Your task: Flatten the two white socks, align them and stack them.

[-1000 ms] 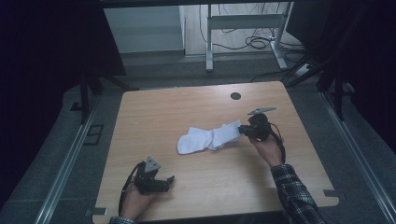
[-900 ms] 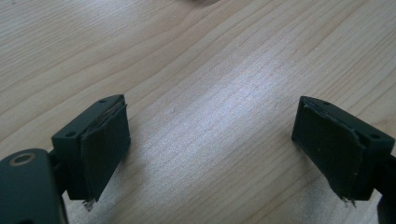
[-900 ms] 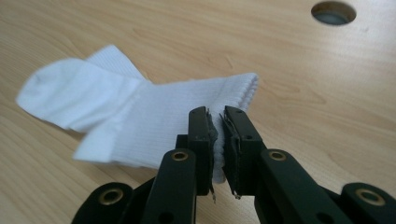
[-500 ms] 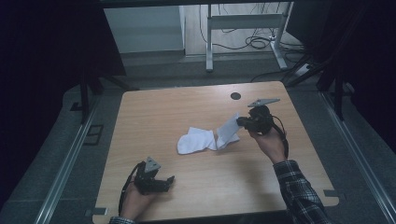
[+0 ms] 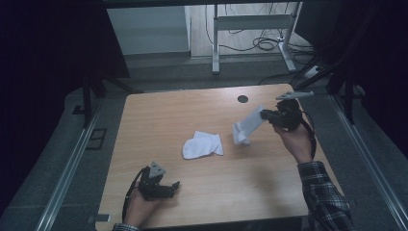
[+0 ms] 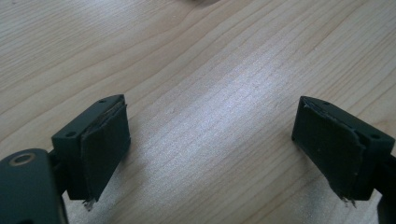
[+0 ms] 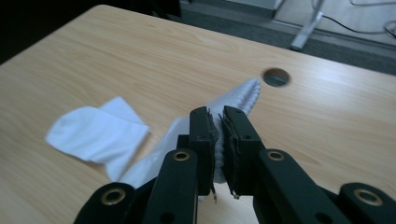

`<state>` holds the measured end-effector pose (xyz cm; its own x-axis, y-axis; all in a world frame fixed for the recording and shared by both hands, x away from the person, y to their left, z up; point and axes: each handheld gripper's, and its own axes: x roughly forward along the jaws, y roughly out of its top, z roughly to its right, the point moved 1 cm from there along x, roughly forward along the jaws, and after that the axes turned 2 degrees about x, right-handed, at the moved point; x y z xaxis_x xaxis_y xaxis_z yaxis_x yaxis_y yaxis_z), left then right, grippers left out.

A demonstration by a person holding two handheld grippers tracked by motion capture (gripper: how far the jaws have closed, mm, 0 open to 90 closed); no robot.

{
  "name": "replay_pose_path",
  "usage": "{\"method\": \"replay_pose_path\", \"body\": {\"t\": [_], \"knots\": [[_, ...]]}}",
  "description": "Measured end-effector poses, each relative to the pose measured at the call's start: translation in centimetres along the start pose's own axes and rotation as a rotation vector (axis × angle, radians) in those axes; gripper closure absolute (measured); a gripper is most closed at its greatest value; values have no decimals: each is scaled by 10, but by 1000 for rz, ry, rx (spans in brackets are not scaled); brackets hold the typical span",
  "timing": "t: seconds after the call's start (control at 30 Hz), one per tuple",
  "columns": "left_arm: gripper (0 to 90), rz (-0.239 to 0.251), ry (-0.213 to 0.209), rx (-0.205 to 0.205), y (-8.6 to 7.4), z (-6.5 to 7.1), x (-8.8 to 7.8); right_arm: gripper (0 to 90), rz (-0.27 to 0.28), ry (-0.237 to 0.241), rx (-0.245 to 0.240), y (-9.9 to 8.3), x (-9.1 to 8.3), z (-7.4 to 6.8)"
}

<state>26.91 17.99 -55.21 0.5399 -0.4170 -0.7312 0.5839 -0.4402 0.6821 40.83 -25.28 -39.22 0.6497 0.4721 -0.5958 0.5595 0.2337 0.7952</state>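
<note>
So the right tool [image 5: 263,115] is clenched on one white sock [image 5: 245,129] — the right gripper view shows the fabric pinched flat between the two black jaws, with the rest of the sock trailing away from them. In the high view that sock hangs from the tool above the surface [image 5: 159,115], over toward the right edge and not far from the round cable hole [image 5: 243,99] near the far edge. Its lower end looks just about clear of the wood, though it's hard to say for sure whether it's touching.

The second white sock [image 5: 202,145] lies flat around the middle of the surface, folded over on itself, well apart from the lifted one.

The left tool [image 5: 166,185] sits down by the near edge toward the left corner, held in the person's left hand [image 5: 139,208]. It's released — the left gripper view has both jaws spread wide with nothing but bare wood grain between them.

No containers on the surface, just the two socks. Person's right sleeve [image 5: 322,197] is plaid, coming in from the near right corner.
</note>
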Motion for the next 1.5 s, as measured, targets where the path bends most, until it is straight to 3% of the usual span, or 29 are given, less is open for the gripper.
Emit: {"method": "replay_pose_path", "body": {"t": [0.03,0.13,0.3,0.47,0.57,0.63,0.7,0.83,0.97,1.13,1.3,1.43,1.5], "knots": [[111,0,0,0,0,0,0,811,-13,-24,23,-8,1,14],[110,-3,2,-5,0,0,0,810,-37,-51,53,-21,4,31],[111,-2,3,-6,0,0,0,806,-111,-102,116,-59,19,63],[111,-2,3,-2,0,0,0,765,-179,-127,154,-93,32,80],[111,-1,2,-1,0,0,0,622,-198,-166,157,-106,36,87],[111,-1,2,-2,0,0,0,584,-198,-179,154,-108,34,89],[111,0,4,-4,0,0,0,579,-186,-191,129,-103,30,86],[111,-1,4,-7,0,1,0,652,-148,-106,119,-88,28,69],[111,-1,4,-8,0,1,0,715,-154,-14,90,-78,44,41],[111,-1,4,-8,0,1,0,725,-190,56,38,-74,74,5],[111,-1,4,-8,0,1,0,636,-214,48,-19,-79,97,-17],[111,-1,4,-8,0,1,0,585,-264,10,-52,-91,111,-18],[111,-1,4,-8,0,1,0,605,-245,2,-62,-95,111,-18]]}}
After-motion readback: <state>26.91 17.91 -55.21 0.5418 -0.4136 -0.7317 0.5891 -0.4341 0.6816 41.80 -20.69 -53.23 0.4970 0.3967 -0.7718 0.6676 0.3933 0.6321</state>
